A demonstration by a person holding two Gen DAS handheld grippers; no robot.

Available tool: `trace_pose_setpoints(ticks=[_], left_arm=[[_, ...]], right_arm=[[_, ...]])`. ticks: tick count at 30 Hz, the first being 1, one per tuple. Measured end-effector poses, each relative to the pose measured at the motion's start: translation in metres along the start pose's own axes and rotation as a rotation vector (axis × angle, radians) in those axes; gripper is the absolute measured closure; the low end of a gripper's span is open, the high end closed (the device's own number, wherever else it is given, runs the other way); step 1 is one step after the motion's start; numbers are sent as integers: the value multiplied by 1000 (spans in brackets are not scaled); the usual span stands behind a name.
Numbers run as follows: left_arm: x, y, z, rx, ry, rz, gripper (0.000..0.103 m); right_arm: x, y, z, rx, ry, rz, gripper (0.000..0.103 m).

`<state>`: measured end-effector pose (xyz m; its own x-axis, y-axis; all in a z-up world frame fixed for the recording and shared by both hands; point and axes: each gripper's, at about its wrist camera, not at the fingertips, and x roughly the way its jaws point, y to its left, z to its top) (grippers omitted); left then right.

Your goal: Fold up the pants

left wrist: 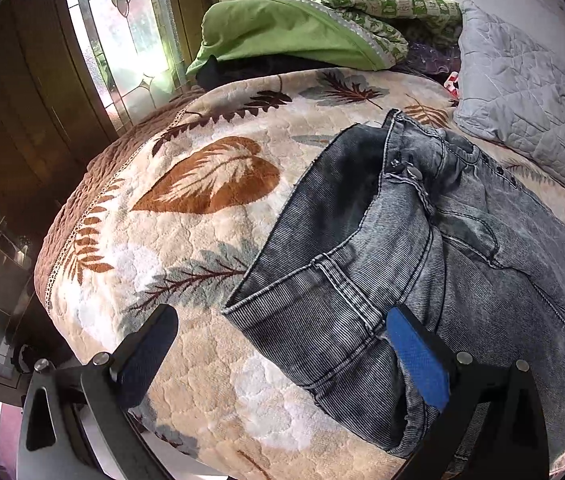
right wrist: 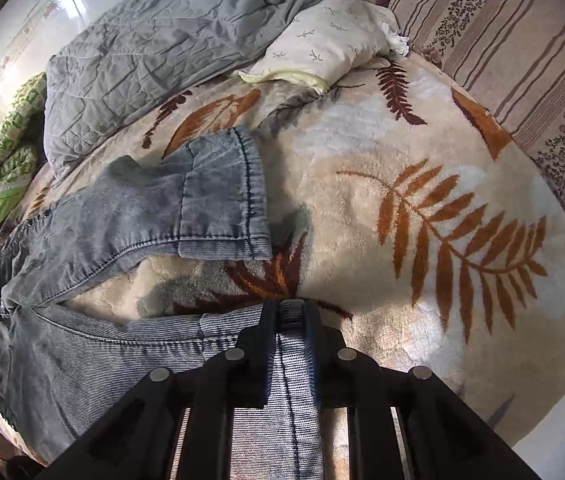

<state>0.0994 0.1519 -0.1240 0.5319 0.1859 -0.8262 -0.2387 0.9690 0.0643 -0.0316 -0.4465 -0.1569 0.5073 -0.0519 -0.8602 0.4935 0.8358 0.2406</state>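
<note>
On plush leaf blanket (left wrist: 186, 216), ribbed grey jeans (left wrist: 382, 248), right gripper (right wrist: 291, 312) jaws pinching hem, left gripper (left wrist: 278, 332) jaws spread

Pants (left wrist: 422, 240): one pair, lying spread.
Grippers: two, left gripper (left wrist: 282, 328) and right gripper (right wrist: 291, 308).
Leaf-print blanket (left wrist: 186, 240): one.
Grey quilt (right wrist: 142, 52): one.
Green-patterned cover (left wrist: 366, 4): one.
Cream pillow (right wrist: 330, 36): one.

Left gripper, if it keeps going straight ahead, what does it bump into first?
Probably the jeans. The open left gripper points at their waistband end lying on the leaf blanket, just ahead between its fingers. Depth is hard to judge.
</note>
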Motion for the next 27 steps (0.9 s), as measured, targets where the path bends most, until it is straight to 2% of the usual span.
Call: trace_pose_setpoints(ticks=[2, 4, 8, 13, 15, 19, 20, 22, 24, 27], left_arm=[[6, 11, 5, -10, -9, 38, 0], [11, 23, 9, -34, -13, 64, 0], [24, 42, 6, -67, 13, 59, 0], [32, 45, -4, -91, 78, -69, 0], [32, 43, -6, -93, 81, -105, 0], [38, 37, -10, -83, 106, -171, 2], [42, 36, -11, -86, 117, -191, 6], [51, 35, -11, -107, 148, -233, 32], [53, 34, -12, -126, 135, -239, 38], [53, 30, -9, -125, 120, -281, 71]], right_arm=[[-21, 2, 2, 6, -71, -52, 88], [-40, 9, 2, 2, -119, -39, 88], [-60, 40, -11, 3, -128, 156, 88], [-53, 110, -47, -40, -79, 385, 88], [-45, 137, -63, -61, -61, 444, 88], [-31, 175, -83, -177, -32, 397, 88], [-28, 179, -86, -197, -31, 386, 88], [-21, 186, -91, -223, -9, 379, 88], [-14, 189, -93, -240, 4, 362, 88], [-11, 187, -96, -257, 10, 342, 88]])
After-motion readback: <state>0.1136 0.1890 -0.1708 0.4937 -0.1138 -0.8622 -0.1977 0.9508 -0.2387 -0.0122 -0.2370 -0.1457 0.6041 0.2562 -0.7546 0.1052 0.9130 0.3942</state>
